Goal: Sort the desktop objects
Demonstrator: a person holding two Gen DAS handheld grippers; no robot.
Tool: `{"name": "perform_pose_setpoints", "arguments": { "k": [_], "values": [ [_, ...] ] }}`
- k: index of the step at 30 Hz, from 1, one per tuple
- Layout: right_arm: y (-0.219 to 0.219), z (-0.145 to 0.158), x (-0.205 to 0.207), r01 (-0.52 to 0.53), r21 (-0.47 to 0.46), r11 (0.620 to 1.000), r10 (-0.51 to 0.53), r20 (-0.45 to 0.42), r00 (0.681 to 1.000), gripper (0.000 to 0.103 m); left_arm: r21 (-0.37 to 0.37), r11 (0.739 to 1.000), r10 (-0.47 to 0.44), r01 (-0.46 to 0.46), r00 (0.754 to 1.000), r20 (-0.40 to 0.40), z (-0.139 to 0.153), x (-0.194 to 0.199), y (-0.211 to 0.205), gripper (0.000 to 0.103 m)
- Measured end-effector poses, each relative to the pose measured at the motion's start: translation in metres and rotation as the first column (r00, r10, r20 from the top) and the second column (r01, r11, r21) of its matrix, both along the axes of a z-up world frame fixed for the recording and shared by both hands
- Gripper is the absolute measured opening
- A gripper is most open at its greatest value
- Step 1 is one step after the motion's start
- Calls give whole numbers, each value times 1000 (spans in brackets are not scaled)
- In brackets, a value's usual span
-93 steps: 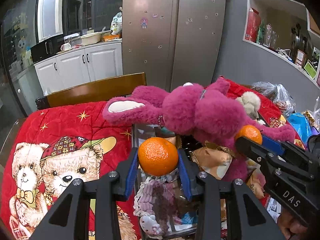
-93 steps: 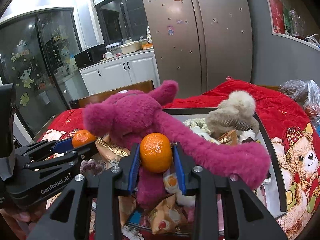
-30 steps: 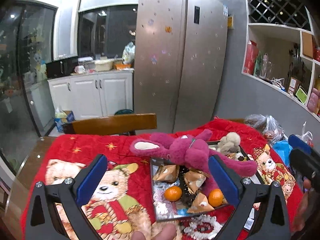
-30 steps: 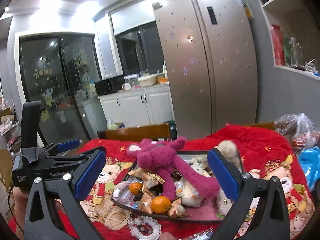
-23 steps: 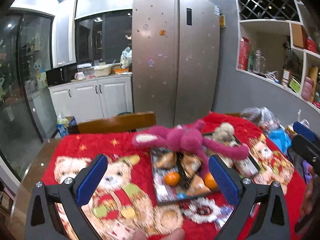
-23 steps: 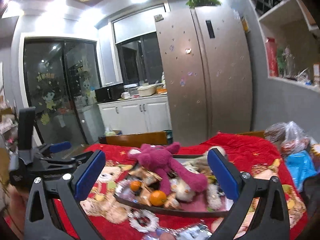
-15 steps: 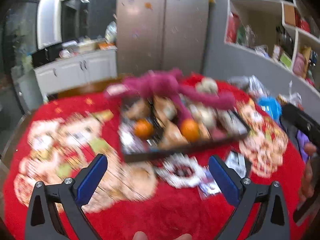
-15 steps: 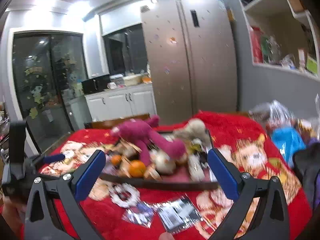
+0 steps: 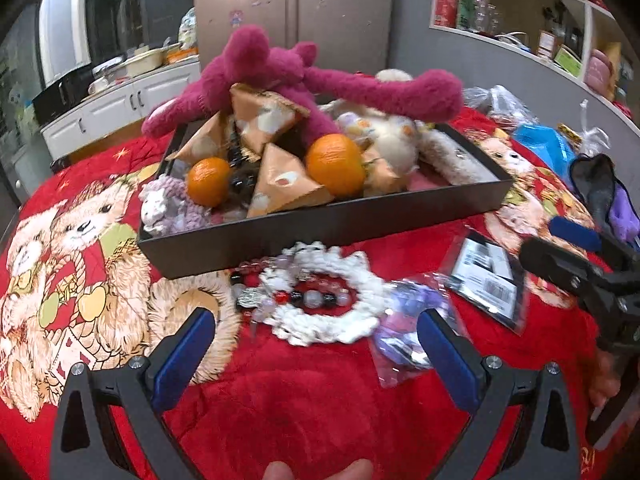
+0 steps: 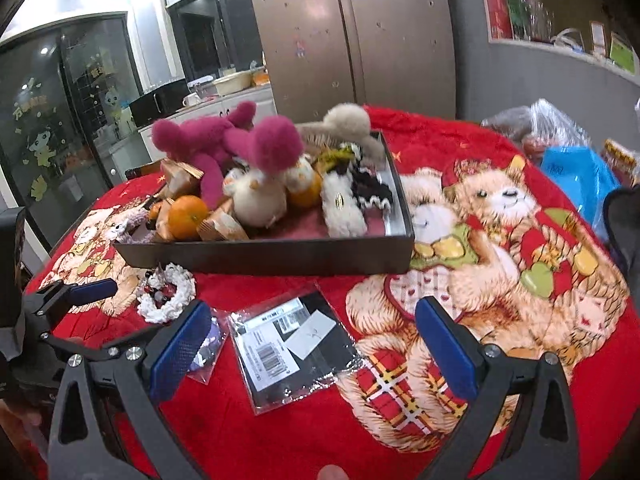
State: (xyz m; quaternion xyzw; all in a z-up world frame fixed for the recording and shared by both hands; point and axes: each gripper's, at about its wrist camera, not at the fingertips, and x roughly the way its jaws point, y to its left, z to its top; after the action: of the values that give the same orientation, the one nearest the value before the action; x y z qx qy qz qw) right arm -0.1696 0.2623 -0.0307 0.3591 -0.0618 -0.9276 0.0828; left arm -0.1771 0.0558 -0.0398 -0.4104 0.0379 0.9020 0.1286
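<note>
While both grippers hang wide and empty above the red blanket (image 9: 320, 400), the sorting tray (image 9: 320, 232) sits loaded beyond them.

From the left wrist view, the left gripper (image 9: 316, 350) spreads its blue fingers (image 9: 182, 354) wide over a white beaded scrunchie (image 9: 320, 304), which lies just in front of the tray's near wall. The black tray runs long side left to right, its right end angled farther away, and holds two oranges (image 9: 335, 165), tan snack packets (image 9: 280, 188) and a magenta plush (image 9: 256, 68) sprawled across the far side. The right gripper (image 10: 316, 346) is likewise spread, above a flat black packet (image 10: 294, 340) with barcode labels, whose long axis points away toward the tray.
</note>
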Motion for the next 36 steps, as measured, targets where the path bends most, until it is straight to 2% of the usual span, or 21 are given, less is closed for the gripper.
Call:
{"name": "perform_pose_setpoints", "arguments": {
  "k": [2,5,9,14,17,25,31,34,35,36],
  "values": [
    [-1,-6,-3,0,5,1000,0,28,1000,103,-1,1000,10,-10,1000,10,-4,-5,-3,103],
    [-3,-15,-11,-11,7,1000,10,89,996,103,25,1000,-5,3,998,67,-12,-13,-4,103],
    [-5,-26,-17,-29,-3,1000,29,157,987,103,62,998,1,-6,997,78,-13,-15,-11,103],
    [-5,-29,-19,-29,-6,1000,30,176,984,103,52,999,1,-5,997,80,-13,-14,-9,103],
    [-10,-29,-20,-31,24,999,26,183,983,103,52,999,1,-5,997,80,-13,-15,-7,103],
    [-37,-36,-23,-52,192,980,10,212,977,103,57,998,8,-13,997,82,-13,-15,-8,103],
    [-38,-35,-23,-52,190,980,12,208,978,102,49,999,8,-12,997,81,-13,-15,-6,103],
    [-41,-33,-20,-70,199,977,31,190,981,92,49,999,7,-11,997,80,-13,-15,-5,103],
    [-45,-32,-17,-83,204,975,46,180,983,83,52,999,8,-12,997,78,-13,-14,-5,100],
    [-48,-31,-16,-97,211,973,61,171,983,76,52,998,17,-21,997,70,-12,-13,-6,90]
  ]
}}
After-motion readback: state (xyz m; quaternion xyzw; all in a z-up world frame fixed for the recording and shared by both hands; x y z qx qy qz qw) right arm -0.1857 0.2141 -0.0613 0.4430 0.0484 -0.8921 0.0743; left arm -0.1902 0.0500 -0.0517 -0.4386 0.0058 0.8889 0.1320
